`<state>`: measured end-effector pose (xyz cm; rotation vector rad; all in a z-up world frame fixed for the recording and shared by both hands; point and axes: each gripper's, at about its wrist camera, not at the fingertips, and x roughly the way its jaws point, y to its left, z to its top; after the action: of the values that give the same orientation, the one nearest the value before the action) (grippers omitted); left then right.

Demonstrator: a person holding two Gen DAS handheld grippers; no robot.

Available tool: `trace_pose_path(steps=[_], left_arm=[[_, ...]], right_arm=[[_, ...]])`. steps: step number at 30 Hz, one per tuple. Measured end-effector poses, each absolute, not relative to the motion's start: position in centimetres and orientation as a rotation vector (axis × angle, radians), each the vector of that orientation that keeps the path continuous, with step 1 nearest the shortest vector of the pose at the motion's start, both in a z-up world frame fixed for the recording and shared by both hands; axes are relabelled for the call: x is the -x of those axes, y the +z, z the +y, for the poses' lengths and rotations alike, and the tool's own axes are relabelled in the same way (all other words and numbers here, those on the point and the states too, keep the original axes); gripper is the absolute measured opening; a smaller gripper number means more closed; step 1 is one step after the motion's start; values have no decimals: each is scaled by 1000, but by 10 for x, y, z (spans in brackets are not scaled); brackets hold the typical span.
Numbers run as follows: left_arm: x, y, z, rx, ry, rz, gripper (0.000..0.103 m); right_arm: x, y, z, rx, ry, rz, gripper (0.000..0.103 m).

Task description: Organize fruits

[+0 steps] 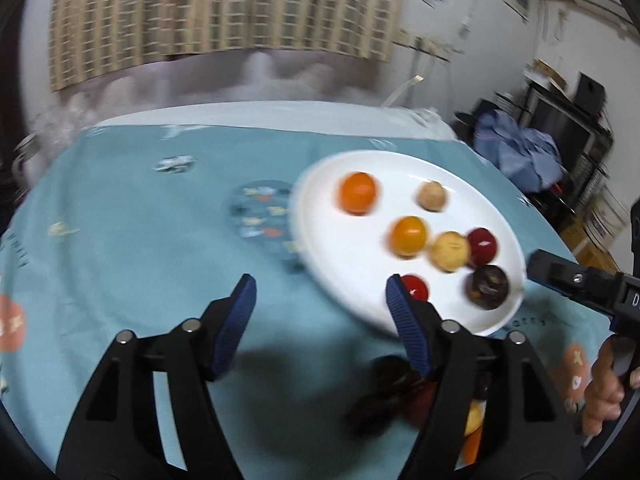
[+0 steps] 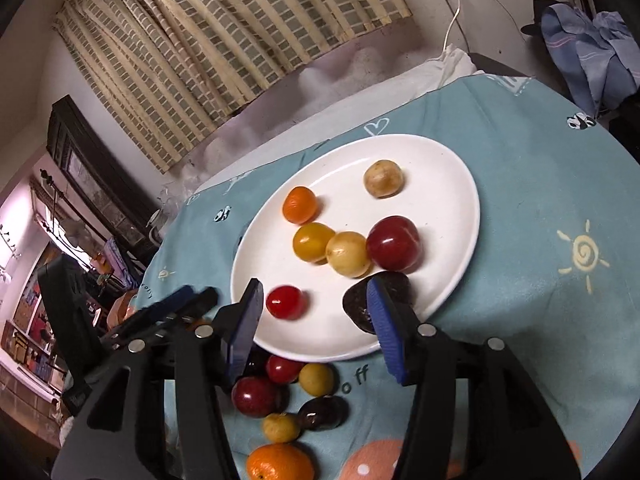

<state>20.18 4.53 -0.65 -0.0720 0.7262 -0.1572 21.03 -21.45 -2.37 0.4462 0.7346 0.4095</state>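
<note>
Already seven fruits are placed on the white plate [image 2: 460,184] ahead of both released claws, the left gripper [image 1: 320,300] and right gripper [image 2: 316,300], while a loose pile of fruits [image 2: 288,400] below them is left to be moved.

We see the left gripper [image 1: 320,300] as two matte black plastic arms with triangular cut-outs, round silver pivot pins and ribbed blue finger pads [image 1: 408,324]. The right gripper [image 2: 316,304] is built the same: black frame, silver pins, blue ribbed pads. White lettering marks its black body, and a bare hand [image 1: 606,384] wraps its handle.
</note>
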Motion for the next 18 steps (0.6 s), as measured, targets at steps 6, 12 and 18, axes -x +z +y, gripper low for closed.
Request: trace_pose_path(steps=[6,12,18], left_arm=[[-163,-11,110,173,-38,722,75],[-157,-24,142,108,178,696,81],[-177,-36,155,46,266,730,81]], right_arm=[[-197,-19,-209,-426,428,734,59],[-166,-19,-199,-351,436,718,61],[-156,-28,-180,-246,439,733,62]])
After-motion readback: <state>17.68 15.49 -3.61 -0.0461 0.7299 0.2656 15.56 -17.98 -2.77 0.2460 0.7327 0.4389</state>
